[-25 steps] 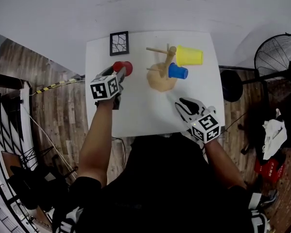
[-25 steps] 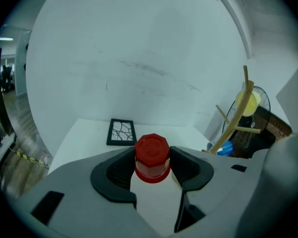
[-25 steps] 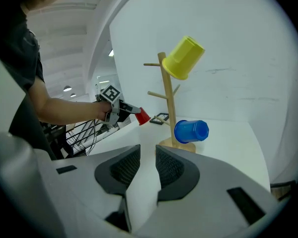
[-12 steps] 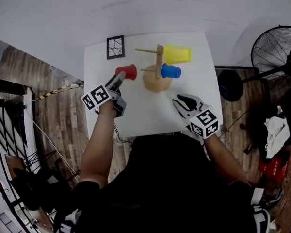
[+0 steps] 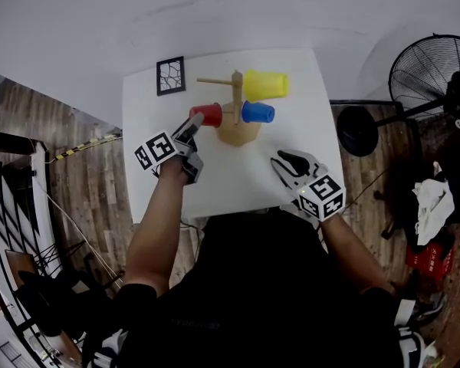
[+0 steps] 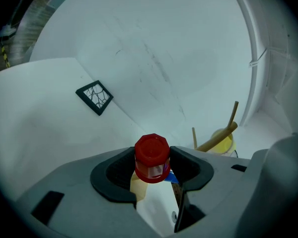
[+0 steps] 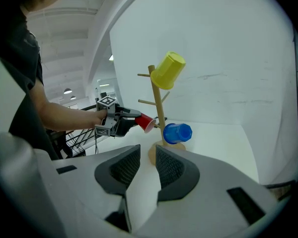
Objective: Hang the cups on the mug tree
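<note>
A wooden mug tree (image 5: 236, 98) stands at the back of the white table (image 5: 153, 182). On its right side hang a yellow cup (image 5: 266, 85) and, lower down, a blue cup (image 5: 257, 112). My left gripper (image 5: 193, 121) is shut on a red cup (image 5: 208, 115) and holds it just left of the trunk, mouth toward the tree. In the left gripper view the red cup (image 6: 152, 157) sits between the pads, bottom toward the camera. My right gripper (image 5: 285, 159) is open and empty near the table's front right. The right gripper view shows the tree (image 7: 157, 100), the yellow cup (image 7: 169, 70), the blue cup (image 7: 177, 133) and the red cup (image 7: 146, 122).
A small black-framed picture (image 5: 170, 76) lies at the table's back left corner. A floor fan (image 5: 429, 75) stands right of the table, beside a dark round base. A white wall runs close behind the table.
My left gripper has carried the red cup to the right, close up to the tree's trunk, and rolled as it went. The right gripper has hardly shifted.
</note>
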`<control>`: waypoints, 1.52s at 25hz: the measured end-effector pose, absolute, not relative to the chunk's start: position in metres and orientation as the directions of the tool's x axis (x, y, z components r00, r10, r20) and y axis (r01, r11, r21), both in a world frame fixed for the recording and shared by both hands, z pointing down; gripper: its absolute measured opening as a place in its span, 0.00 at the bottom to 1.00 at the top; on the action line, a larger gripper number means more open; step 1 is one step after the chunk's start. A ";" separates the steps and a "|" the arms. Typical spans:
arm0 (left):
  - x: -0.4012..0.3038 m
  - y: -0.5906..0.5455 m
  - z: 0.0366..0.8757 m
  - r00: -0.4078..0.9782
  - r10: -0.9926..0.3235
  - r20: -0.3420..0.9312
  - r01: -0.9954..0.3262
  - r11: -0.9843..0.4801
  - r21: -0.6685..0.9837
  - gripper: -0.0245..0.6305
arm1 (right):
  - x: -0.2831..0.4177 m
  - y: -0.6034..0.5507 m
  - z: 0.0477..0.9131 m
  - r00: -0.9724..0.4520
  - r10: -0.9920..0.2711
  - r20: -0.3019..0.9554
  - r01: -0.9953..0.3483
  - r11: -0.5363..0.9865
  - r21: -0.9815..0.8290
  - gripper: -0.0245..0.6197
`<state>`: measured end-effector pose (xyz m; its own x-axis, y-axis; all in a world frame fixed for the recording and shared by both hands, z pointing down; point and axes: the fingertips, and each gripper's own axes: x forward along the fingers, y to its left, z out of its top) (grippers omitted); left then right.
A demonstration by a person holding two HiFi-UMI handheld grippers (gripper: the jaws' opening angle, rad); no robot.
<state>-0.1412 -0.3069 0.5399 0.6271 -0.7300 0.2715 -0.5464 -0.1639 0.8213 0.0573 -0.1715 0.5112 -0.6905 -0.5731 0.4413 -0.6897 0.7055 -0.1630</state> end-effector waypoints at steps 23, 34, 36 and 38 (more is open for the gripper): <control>-0.110 -0.305 0.562 0.658 -0.673 0.339 -0.582 -0.168 0.796 0.39 | 0.079 -0.169 0.512 -0.661 -0.612 0.433 -0.728 0.662 -0.175 0.18; -0.123 -0.291 0.553 0.642 -0.676 0.361 -0.625 -0.190 0.757 0.43 | 0.070 -0.171 0.499 -0.676 -0.615 0.406 -0.717 0.677 -0.169 0.19; -0.127 -0.283 0.551 0.624 -0.680 0.385 -0.663 -0.199 0.722 0.43 | 0.069 -0.172 0.497 -0.674 -0.616 0.408 -0.718 0.675 -0.167 0.18; -0.132 -0.272 0.549 0.605 -0.685 0.407 -0.702 -0.217 0.679 0.41 | 0.068 -0.174 0.498 -0.667 -0.619 0.415 -0.726 0.665 -0.175 0.18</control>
